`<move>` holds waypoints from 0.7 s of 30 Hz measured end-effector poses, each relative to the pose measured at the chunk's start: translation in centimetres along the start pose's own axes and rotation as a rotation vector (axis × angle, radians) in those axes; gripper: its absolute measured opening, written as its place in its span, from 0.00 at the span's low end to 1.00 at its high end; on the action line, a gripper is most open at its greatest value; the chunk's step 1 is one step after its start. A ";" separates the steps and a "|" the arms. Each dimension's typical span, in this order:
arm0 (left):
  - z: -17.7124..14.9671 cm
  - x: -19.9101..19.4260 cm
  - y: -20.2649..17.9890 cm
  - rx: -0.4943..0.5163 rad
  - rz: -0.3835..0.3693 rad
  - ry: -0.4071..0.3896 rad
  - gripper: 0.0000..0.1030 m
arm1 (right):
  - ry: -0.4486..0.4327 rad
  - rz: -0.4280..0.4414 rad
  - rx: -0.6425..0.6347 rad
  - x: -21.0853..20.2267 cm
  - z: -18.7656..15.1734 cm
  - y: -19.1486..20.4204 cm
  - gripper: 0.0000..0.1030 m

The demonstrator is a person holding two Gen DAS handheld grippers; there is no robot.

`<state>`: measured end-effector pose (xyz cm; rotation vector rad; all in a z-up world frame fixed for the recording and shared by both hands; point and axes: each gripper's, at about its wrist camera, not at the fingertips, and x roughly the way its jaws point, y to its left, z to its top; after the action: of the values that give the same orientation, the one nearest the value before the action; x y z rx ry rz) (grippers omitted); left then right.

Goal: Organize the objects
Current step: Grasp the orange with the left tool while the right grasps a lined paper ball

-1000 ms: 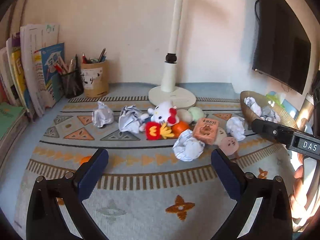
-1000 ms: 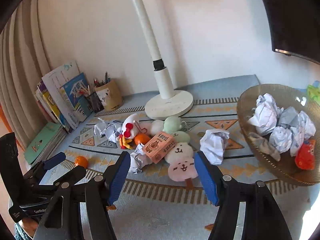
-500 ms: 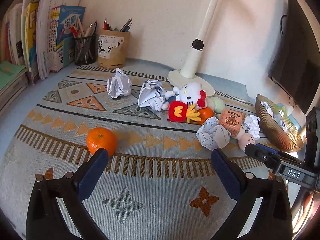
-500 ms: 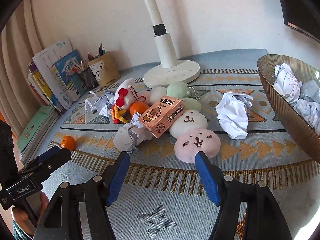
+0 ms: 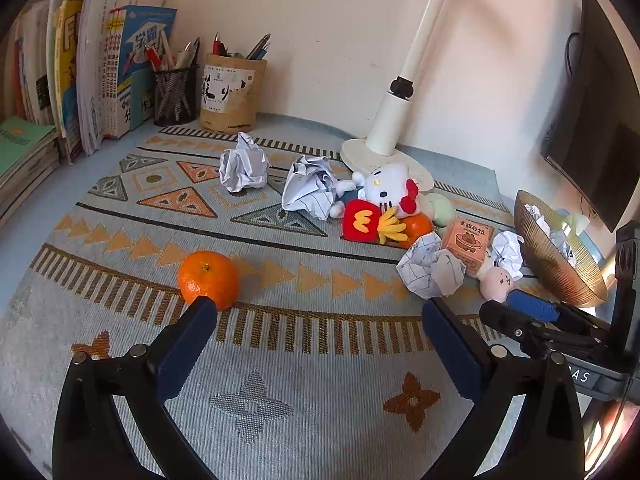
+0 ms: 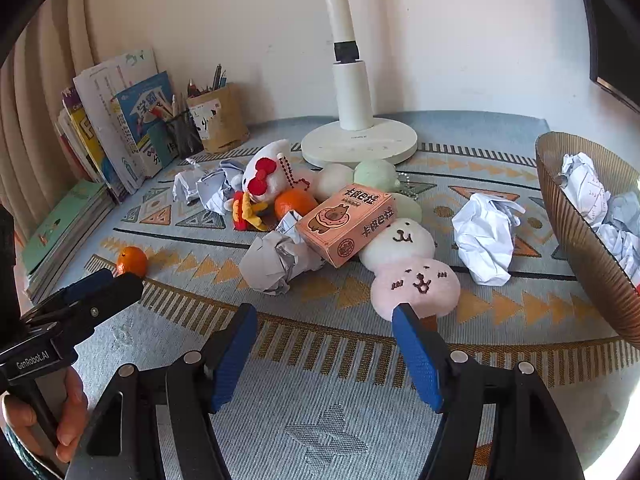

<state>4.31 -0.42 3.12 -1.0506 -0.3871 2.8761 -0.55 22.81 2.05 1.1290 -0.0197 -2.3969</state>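
A loose orange lies on the patterned mat just beyond my open, empty left gripper; it also shows in the right wrist view. A pile holds a Hello Kitty plush, a red fries plush, a second orange, a pink box, a pink-and-white plush and crumpled paper balls. My right gripper is open and empty, just short of the pink plush. A golden bowl at right holds paper balls.
A white lamp base stands behind the pile. Pen holders and standing books line the back left wall. Stacked books lie at the left edge. A dark monitor hangs at right.
My left gripper has swung left and down toward the loose orange, which now lies close to its left finger. My right gripper has moved forward and lower toward the pile and pink plush.
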 end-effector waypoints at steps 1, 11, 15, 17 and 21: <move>0.1 -0.1 0.3 -0.009 -0.005 0.005 0.99 | 0.028 0.031 0.028 0.4 0.2 0.0 0.66; 2.4 -0.1 5.8 -0.098 0.055 0.012 0.99 | 0.147 0.034 0.070 6.1 3.6 3.5 0.67; 2.4 2.6 5.9 -0.072 0.123 0.102 0.96 | 0.099 0.010 0.068 6.5 3.9 3.7 0.67; 2.5 2.5 5.8 -0.070 0.117 0.087 0.93 | 0.076 -0.006 0.050 6.4 3.7 3.8 0.64; 2.2 3.6 5.6 -0.061 0.134 0.136 0.47 | 0.074 0.022 0.047 6.4 3.7 3.8 0.32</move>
<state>0.33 -5.81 1.12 -1.3221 -0.4132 2.9012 -5.09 15.98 0.73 1.2318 -0.0641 -2.3450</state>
